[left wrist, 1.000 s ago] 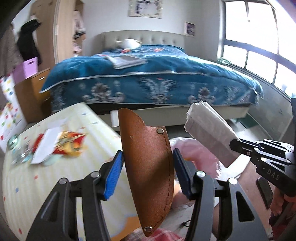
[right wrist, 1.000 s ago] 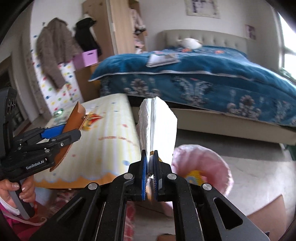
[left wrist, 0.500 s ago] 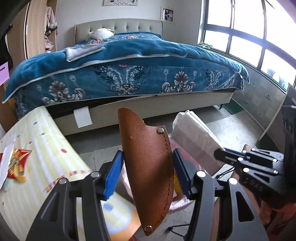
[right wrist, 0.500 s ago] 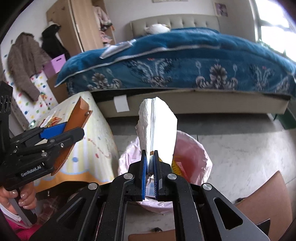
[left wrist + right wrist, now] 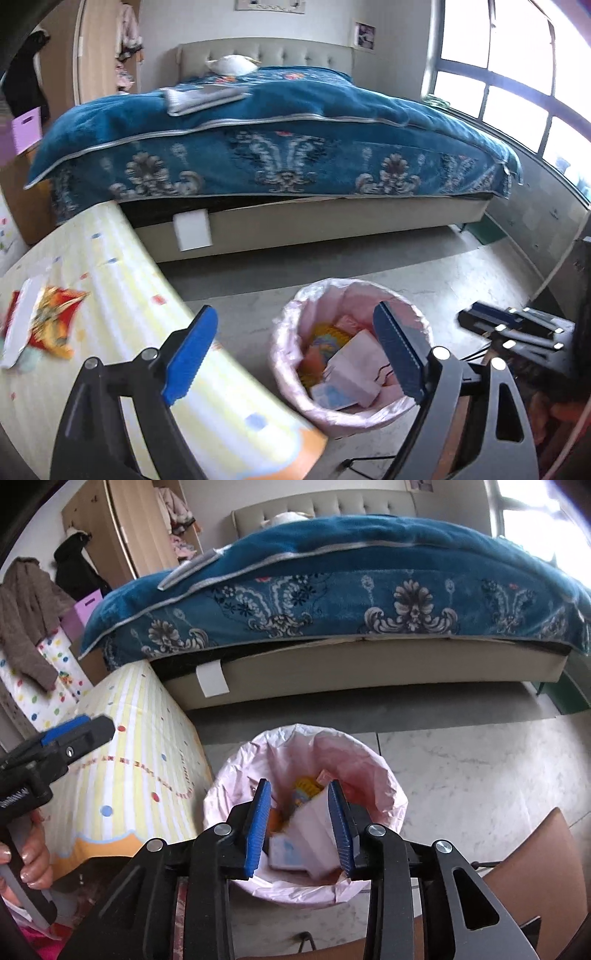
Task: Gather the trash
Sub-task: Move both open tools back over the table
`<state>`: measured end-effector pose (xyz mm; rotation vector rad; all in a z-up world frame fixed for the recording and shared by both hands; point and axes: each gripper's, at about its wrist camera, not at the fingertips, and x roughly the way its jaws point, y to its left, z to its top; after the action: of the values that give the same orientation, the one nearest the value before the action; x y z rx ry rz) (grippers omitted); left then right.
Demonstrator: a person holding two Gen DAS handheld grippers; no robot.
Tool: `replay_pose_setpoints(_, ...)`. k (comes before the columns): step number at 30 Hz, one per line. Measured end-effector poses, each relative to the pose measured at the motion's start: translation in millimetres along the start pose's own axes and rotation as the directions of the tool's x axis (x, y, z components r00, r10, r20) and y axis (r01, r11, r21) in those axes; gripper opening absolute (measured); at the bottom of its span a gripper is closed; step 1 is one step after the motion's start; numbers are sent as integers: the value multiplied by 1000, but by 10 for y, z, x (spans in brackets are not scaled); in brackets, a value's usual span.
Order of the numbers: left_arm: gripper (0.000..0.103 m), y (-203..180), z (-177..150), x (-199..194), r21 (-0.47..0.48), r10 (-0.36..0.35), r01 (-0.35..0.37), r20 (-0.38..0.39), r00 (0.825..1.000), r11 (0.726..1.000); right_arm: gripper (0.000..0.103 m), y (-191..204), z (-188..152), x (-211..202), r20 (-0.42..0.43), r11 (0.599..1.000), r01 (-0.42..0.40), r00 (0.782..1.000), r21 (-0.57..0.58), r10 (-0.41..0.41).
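A bin lined with a pink bag stands on the floor beside the table. It holds white paper, a tissue pack and yellow scraps. My left gripper is open and empty, above the table edge and the bin. My right gripper is open and empty, right above the bin. A red wrapper with white paper lies on the table at the left.
The table has a yellow striped cloth. A bed with a blue cover fills the back of the room. A brown chair seat sits at the lower right. A wardrobe and hanging clothes are at the left.
Both grippers have opened. The brown leather piece is gone from the left gripper and the white paper from the right gripper; the paper now lies in the bin.
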<state>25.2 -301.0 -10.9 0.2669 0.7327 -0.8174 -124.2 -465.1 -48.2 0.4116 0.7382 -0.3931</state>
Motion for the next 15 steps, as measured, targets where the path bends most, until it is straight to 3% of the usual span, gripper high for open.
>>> replay_pose_setpoints(8, 85, 488, -300, -557, -69, 109, -107, 26, 994, 992, 37, 436, 23, -179, 28, 994, -71, 997, -88, 74)
replay_pose_setpoints(15, 85, 1063, -611, -1086, -182, 213, -203, 37, 976, 962, 38, 1112, -21, -294, -3, 967, -148, 989, -208, 150)
